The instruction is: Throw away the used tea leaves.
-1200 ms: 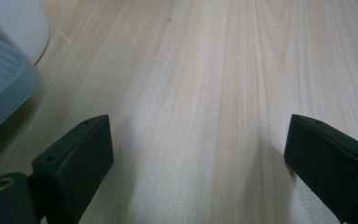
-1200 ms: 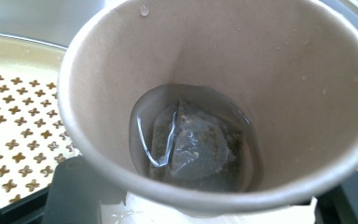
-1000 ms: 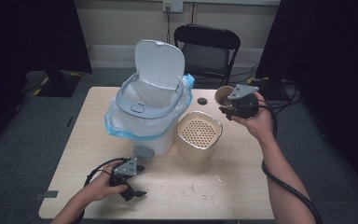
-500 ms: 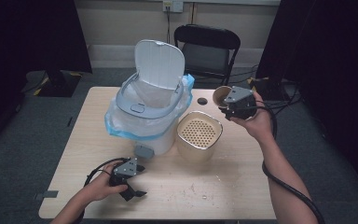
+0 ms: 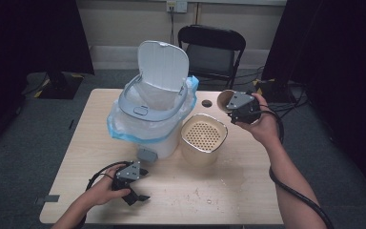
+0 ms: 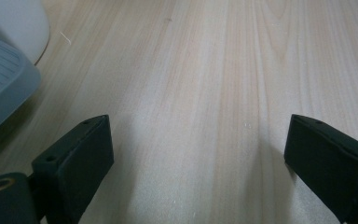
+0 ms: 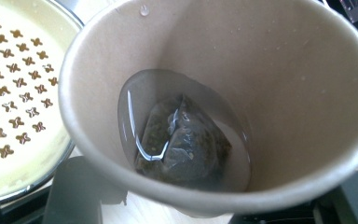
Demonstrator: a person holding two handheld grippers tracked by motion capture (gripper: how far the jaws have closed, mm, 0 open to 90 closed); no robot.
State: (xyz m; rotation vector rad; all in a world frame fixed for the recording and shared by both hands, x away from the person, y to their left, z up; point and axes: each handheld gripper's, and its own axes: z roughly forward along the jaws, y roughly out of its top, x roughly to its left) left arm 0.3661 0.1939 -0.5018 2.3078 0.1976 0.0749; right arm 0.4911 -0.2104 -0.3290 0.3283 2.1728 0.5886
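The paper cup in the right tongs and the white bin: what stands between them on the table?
In the high view, the cream strainer container stands between the paper cup and the white bin.

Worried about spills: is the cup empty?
No. The cup, tilted in the right gripper, holds a little liquid and a teabag.

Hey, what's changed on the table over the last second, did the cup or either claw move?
Hardly anything. The right claw keeps its hold on the paper cup, tilted beside the perforated strainer container, perhaps drifted slightly toward it; the tea bag and liquid are inside the cup. The left claw stays open, low over the table. The bin keeps its lid up.
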